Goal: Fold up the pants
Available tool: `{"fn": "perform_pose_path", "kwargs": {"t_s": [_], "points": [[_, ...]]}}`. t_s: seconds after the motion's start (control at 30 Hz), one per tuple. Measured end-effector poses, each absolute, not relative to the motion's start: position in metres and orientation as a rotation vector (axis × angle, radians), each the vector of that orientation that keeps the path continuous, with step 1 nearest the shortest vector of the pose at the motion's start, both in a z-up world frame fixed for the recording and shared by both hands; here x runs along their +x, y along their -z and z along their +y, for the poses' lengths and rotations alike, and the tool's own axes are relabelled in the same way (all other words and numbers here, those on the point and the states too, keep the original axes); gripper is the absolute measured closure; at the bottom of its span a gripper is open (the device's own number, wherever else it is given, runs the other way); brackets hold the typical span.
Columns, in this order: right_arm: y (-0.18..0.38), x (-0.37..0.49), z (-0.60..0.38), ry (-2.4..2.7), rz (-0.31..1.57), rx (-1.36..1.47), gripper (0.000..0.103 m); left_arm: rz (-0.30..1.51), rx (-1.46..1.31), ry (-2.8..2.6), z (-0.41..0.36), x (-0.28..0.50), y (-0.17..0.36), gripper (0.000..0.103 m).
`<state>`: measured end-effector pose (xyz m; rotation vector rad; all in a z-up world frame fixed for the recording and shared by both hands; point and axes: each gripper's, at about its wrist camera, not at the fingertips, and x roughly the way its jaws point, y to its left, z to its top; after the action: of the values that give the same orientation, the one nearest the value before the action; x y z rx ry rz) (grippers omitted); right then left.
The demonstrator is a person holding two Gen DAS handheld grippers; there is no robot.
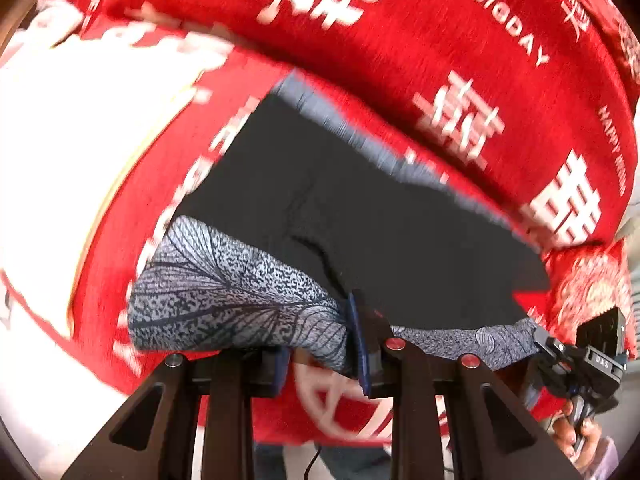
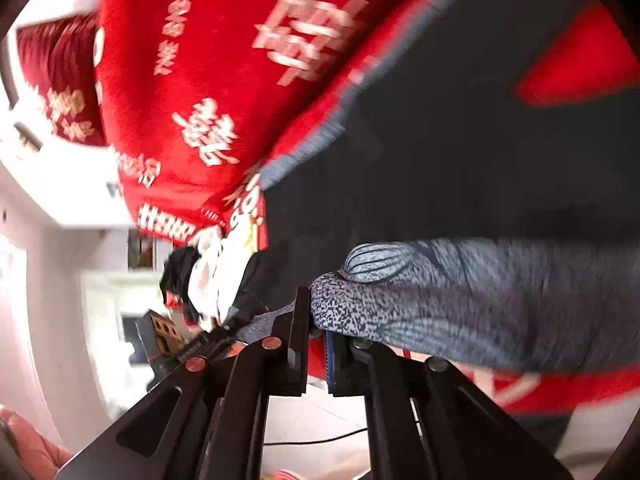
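Left wrist: pants (image 1: 360, 208) stretch lengthwise away across red blanket (image 1: 460, 40).

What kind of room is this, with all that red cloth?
Probably a bedroom at home, decked for a wedding: a red blanket with white festive characters covers the surface under the pants, and white furniture stands behind.

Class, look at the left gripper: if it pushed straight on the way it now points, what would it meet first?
Most likely the dark pants it already holds by the patterned hem; the left gripper is shut on that fabric. Beyond lies the red blanket, though depth is unclear.
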<state>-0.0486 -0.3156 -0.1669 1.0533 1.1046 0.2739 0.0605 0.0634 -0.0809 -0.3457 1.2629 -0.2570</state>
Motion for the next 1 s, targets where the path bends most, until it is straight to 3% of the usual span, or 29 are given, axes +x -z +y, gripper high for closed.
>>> {"fn": "perform_pose_path", "kwargs": {"t_s": [0.13, 0.17, 0.2, 0.27, 0.53, 0.63, 0.7, 0.77, 1.0], "points": [[0.149, 0.024, -0.336, -0.324, 1.135, 0.947, 0.096, 1.187, -0.295, 0.262, 0.039, 0.121, 0.063, 0.071], [0.15, 0.045, -0.341, -0.336, 1.148, 0.938, 0.096, 1.175, -0.274, 0.249, 0.033, 0.14, 0.064, 0.055], [0.154, 0.065, -0.348, -0.337, 1.167, 0.921, 0.096, 1.158, -0.247, 0.214, 0.027, 0.16, 0.067, 0.032], [0.168, 0.109, -0.358, -0.328, 1.22, 0.888, 0.096, 1.106, -0.173, 0.126, 0.016, 0.195, 0.079, 0.015], [0.27, 0.201, -0.365, -0.298, 1.432, 0.798, 0.092, 1.242, -0.051, -0.097, 0.003, 0.261, 0.179, 0.015], [0.256, 0.204, -0.36, -0.297, 1.442, 0.749, 0.086, 1.222, -0.105, -0.125, 0.01, 0.247, 0.166, 0.015], [0.23, 0.199, -0.351, -0.305, 1.415, 0.631, 0.064, 1.185, -0.085, -0.117, 0.01, 0.234, 0.147, 0.015], [0.2, 0.189, -0.334, -0.344, 1.364, 0.479, 0.056, 1.166, -0.027, -0.093, 0.004, 0.223, 0.134, 0.014], [0.204, 0.191, -0.28, -0.435, 1.407, 0.376, 0.056, 1.295, 0.031, -0.053, -0.026, 0.224, 0.176, 0.014]]}}
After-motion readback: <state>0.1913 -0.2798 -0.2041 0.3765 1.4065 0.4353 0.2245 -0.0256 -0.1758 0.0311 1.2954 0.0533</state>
